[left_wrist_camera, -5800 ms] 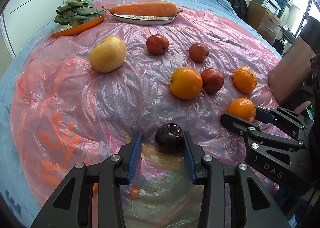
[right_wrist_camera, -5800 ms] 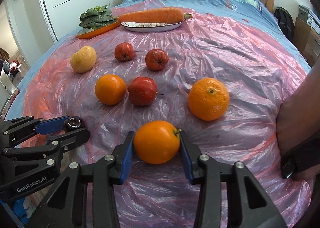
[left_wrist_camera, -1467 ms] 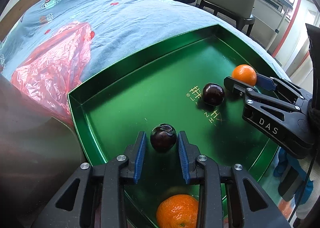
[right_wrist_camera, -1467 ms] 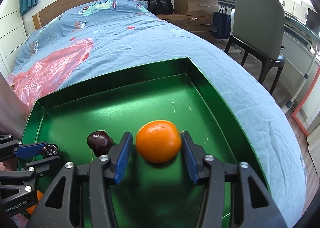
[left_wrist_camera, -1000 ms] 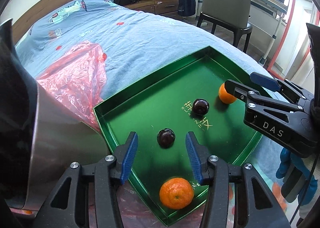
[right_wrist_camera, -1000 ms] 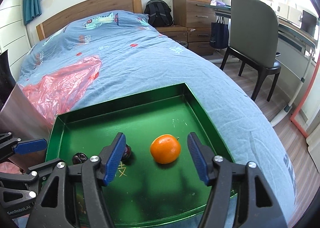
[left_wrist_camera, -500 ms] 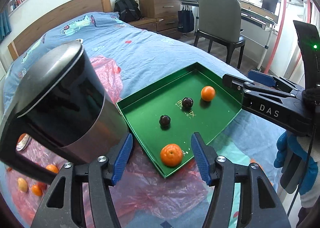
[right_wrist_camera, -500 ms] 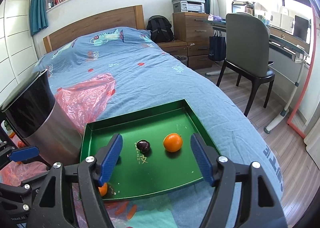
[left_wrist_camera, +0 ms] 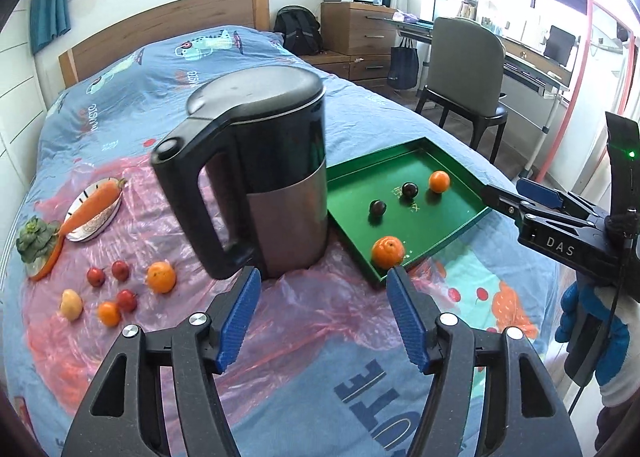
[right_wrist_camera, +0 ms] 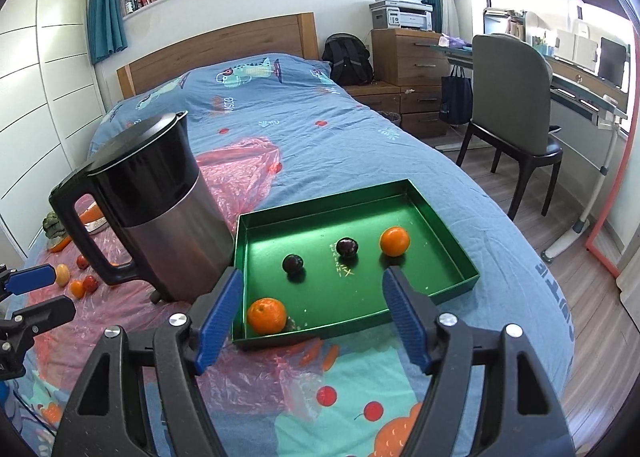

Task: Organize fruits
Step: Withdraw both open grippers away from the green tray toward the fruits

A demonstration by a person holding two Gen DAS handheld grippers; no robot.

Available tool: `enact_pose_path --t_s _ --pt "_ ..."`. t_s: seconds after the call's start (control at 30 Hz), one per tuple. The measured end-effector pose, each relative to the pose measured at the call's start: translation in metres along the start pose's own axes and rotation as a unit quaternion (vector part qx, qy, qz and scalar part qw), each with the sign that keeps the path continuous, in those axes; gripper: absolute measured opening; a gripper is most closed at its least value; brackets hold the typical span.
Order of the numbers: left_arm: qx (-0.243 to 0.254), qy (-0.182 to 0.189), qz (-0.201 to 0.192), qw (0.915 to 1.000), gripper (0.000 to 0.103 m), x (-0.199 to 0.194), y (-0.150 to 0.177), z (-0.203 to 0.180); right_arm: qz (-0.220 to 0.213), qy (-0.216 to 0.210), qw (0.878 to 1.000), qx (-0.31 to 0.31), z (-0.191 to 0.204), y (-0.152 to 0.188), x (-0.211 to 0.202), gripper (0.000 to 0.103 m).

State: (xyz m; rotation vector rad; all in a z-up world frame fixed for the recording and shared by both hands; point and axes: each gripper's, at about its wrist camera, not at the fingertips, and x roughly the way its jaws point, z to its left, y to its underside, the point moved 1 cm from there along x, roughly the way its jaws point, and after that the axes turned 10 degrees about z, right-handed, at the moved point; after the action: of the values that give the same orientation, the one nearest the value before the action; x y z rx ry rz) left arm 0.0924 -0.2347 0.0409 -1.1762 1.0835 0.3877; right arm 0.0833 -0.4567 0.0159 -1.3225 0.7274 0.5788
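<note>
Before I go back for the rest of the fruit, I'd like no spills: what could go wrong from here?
1. The kettle stands between the green tray and the loose fruit, such as the orange; a gripper carried across could knock it over.
2. The mandarin sits in the tray's near corner; fruit dropped there may bump it.
3. Fruit on the pink plastic sheet might roll when nudged.

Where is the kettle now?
In both views the kettle stands on the pink plastic sheet, just left of the green tray.
</note>
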Motion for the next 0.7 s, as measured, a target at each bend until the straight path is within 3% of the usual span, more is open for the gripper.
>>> enact_pose_path --t_s 0.37,0.7 --pt "-0.057 -0.029 0.009 0.9979 0.06 -0.015 0.056 0.055 0.042 -0.023 0.999 -0.024 0.045 0.051 -0.001 0.103" --pt "-0.102 -0.058 0.02 0.9928 0.06 -0.017 0.12 0.105 0.087 -0.048 0.991 -0.086 0.112 0.095 0.008 0.103"
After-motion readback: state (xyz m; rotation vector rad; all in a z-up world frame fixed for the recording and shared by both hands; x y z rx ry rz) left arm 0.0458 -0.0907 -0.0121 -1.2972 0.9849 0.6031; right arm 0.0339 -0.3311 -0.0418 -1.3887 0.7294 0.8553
